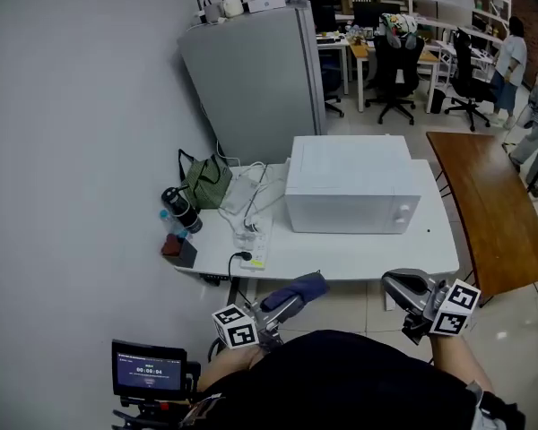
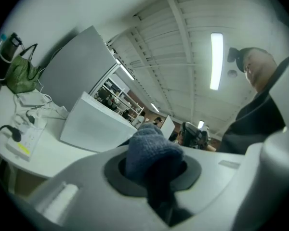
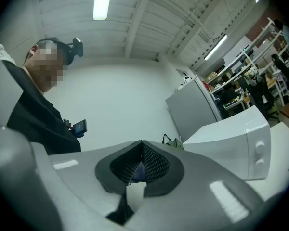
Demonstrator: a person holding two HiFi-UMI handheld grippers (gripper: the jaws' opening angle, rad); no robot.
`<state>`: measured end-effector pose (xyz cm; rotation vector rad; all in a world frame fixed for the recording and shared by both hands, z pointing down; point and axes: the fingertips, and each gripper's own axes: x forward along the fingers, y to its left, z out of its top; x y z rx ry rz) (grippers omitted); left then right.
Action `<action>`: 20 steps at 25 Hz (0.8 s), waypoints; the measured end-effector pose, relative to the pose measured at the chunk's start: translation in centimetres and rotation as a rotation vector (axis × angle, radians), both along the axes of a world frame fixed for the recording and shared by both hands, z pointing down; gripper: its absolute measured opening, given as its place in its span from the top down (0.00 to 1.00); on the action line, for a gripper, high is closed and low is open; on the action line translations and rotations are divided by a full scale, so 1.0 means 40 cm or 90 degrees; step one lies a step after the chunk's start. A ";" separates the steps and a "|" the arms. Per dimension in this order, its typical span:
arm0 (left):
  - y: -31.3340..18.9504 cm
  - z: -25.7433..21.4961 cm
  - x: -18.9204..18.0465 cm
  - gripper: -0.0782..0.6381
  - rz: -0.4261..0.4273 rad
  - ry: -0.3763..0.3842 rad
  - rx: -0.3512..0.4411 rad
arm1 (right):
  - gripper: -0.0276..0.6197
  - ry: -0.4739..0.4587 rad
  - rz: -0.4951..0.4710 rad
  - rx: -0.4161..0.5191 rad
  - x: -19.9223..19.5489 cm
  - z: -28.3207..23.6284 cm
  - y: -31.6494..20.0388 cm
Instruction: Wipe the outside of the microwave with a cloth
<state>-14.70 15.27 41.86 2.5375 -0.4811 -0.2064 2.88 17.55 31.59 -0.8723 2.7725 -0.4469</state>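
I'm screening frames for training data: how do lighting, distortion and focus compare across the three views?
Head view: evenly lit and sharp, the microwave crisp. Left gripper view: heavy fisheye, dark corners, the ceiling light blown out, the gripped cloth close and slightly soft. Right gripper view: same fisheye, a strip light glaring at the top, the microwave's edges bowed.

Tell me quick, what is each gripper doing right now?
Left gripper: closed on the blue cloth.
Right gripper: closed, nothing in it.
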 end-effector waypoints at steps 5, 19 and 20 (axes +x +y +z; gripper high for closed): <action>-0.179 -0.069 0.087 0.81 -0.056 -0.054 0.028 | 0.95 0.005 -0.064 0.040 0.134 -0.029 -0.190; -0.647 -0.165 -0.156 0.81 -0.107 -0.038 0.102 | 0.95 0.057 -0.044 0.051 -0.056 -0.057 -0.569; -0.678 -0.158 -0.169 0.81 -0.091 -0.039 0.109 | 0.95 0.054 -0.036 0.051 -0.079 -0.064 -0.579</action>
